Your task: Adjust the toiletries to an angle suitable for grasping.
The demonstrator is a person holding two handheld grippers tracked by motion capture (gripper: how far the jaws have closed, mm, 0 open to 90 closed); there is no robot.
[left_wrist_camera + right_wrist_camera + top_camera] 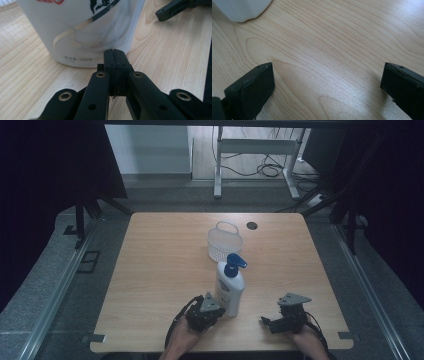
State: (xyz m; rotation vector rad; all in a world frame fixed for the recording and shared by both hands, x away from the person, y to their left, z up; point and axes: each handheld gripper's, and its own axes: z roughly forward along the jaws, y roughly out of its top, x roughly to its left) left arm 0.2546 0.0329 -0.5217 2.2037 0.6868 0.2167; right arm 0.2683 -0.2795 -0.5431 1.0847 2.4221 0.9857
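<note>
A white pump bottle (230,287) with a blue pump head stands upright near the table's front middle. My left gripper (214,309) sits just to its left and front, close against its base. In the left gripper view the bottle (82,30) looms right ahead of my left gripper (114,51), whose jaws are pressed together with nothing between them. My right gripper (264,321) rests low on the table to the right of the bottle, apart from it. In the right gripper view my right gripper (328,72) stands open over bare wood, the bottle's base (240,8) at the top left.
A white mesh basket (225,242) with a handle stands behind the bottle, toward the table's middle back. A round cable hole (252,225) lies near the far edge. The wooden table (160,270) has bare room on its left half.
</note>
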